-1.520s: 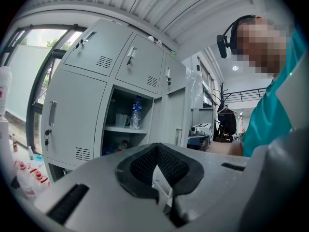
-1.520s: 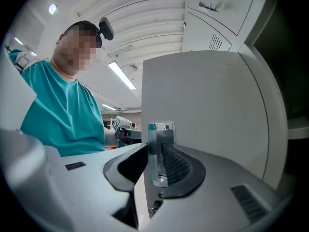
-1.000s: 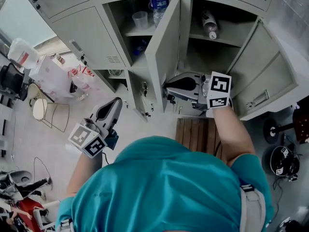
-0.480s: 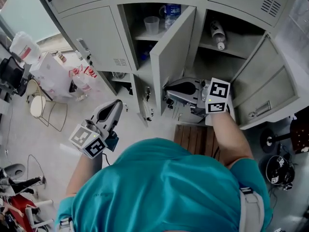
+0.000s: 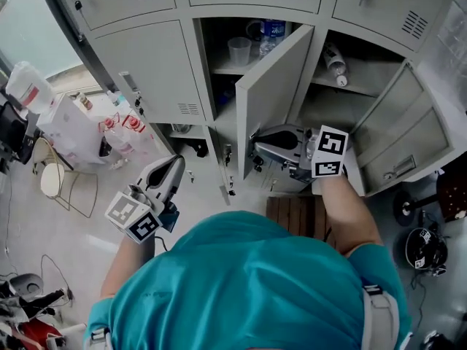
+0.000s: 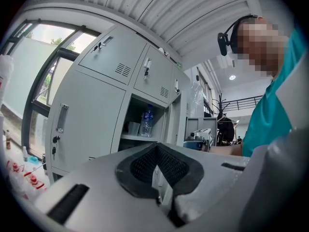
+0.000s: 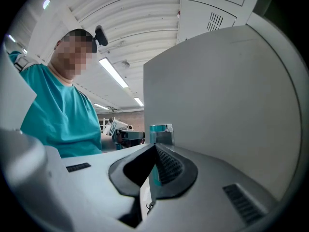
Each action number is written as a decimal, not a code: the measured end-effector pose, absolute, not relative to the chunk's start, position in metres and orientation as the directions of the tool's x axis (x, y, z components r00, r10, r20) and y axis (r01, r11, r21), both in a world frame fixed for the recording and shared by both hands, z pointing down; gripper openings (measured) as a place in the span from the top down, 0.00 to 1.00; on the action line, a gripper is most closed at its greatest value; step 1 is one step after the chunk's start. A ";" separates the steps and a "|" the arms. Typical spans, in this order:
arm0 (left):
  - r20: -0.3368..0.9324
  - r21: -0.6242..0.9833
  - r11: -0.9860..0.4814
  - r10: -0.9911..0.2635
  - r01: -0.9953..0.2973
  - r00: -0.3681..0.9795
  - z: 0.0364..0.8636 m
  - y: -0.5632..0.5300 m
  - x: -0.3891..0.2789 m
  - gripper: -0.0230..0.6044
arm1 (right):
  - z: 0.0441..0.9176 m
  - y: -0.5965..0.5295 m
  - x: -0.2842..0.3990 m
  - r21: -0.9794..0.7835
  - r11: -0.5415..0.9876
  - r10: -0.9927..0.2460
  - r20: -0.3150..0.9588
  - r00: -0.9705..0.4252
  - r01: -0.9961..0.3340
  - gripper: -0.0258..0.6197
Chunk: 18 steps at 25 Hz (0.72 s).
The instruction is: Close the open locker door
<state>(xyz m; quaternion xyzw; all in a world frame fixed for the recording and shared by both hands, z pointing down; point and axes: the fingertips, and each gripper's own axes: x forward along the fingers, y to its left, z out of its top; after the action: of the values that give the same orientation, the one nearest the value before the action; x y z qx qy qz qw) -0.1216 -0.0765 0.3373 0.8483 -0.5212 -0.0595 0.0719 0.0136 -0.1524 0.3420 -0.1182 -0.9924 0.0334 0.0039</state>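
Seen from above, the gray locker door (image 5: 271,93) stands upright at 12 o'clock, half swung out from its compartment. It is hinged on its right side, with the free edge aimed at 6 o'clock toward the person. The right claw (image 5: 255,149), jaws pressed together and empty, sits just beside the door's lower free edge. The left claw (image 5: 175,164), likewise closed, hangs well apart at 8 o'clock over pale floor (image 5: 211,195). A cup (image 5: 238,49) and a bottle (image 5: 272,29) stand on the inner shelf.
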 end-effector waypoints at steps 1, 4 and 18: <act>-0.028 0.183 -0.457 -0.887 -0.870 0.460 0.337 -0.080 -0.128 0.96 | 0.342 -0.154 0.009 -0.066 0.973 0.221 0.003 -0.975 0.221 0.96; -0.034 0.180 -0.491 -0.869 -0.852 0.494 0.333 -0.090 -0.145 0.96 | 0.342 -0.161 -0.007 -0.059 0.983 0.174 0.016 -0.985 0.172 0.96; -0.050 0.197 -0.584 -0.808 -0.787 0.587 0.330 -0.125 -0.220 0.96 | 0.341 -0.198 -0.064 -0.082 0.996 -0.033 0.018 -0.999 -0.035 0.96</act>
<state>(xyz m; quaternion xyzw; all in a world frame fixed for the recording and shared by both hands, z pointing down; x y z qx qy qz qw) -0.2195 -0.1248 0.3302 0.8875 -0.4494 -0.0672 0.0770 -0.0644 -0.1980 0.3414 0.0171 -0.9990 0.0413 0.0081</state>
